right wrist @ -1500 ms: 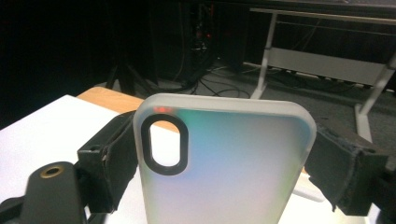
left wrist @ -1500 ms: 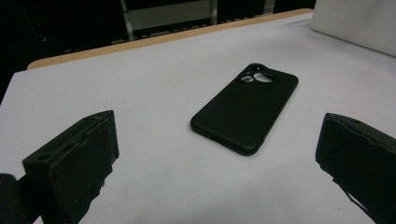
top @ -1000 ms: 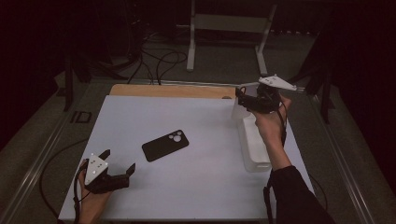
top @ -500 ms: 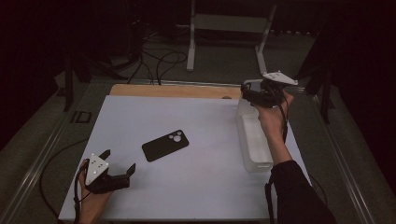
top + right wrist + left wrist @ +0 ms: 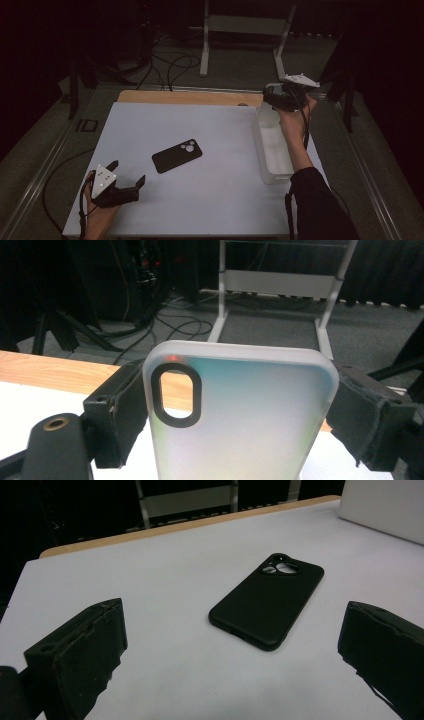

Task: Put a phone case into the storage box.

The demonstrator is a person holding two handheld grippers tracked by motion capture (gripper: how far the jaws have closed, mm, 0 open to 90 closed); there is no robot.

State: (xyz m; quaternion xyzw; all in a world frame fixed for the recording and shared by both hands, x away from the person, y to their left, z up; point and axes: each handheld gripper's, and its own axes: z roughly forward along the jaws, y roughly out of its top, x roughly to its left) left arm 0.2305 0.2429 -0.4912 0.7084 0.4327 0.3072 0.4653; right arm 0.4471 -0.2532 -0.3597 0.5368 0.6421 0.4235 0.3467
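Note:
A black phone case (image 5: 177, 155) (image 5: 267, 602) lies back up on the white table top (image 5: 215, 200), camera cut-out toward the far right. My left gripper (image 5: 127, 172) (image 5: 232, 630) rests near the front left corner, open, a short way in front of the black case and not touching it. My right gripper (image 5: 272, 97) (image 5: 240, 410) is raised over the far right of the table, shut on a frosted translucent phone case (image 5: 245, 425) (image 5: 267, 110). That case stands upright between the jaws, its oval camera cut-out at the upper left in the right gripper view.
A clear plastic tray (image 5: 274, 165) runs along the table's right edge below the right hand. A wooden strip (image 5: 190, 97) borders the far edge. Beyond it are floor cables (image 5: 170, 65) and a white metal stand (image 5: 245, 25).
The right gripper has drifted slightly up and to the right with the frosted case. The left gripper and the black case have not moved.

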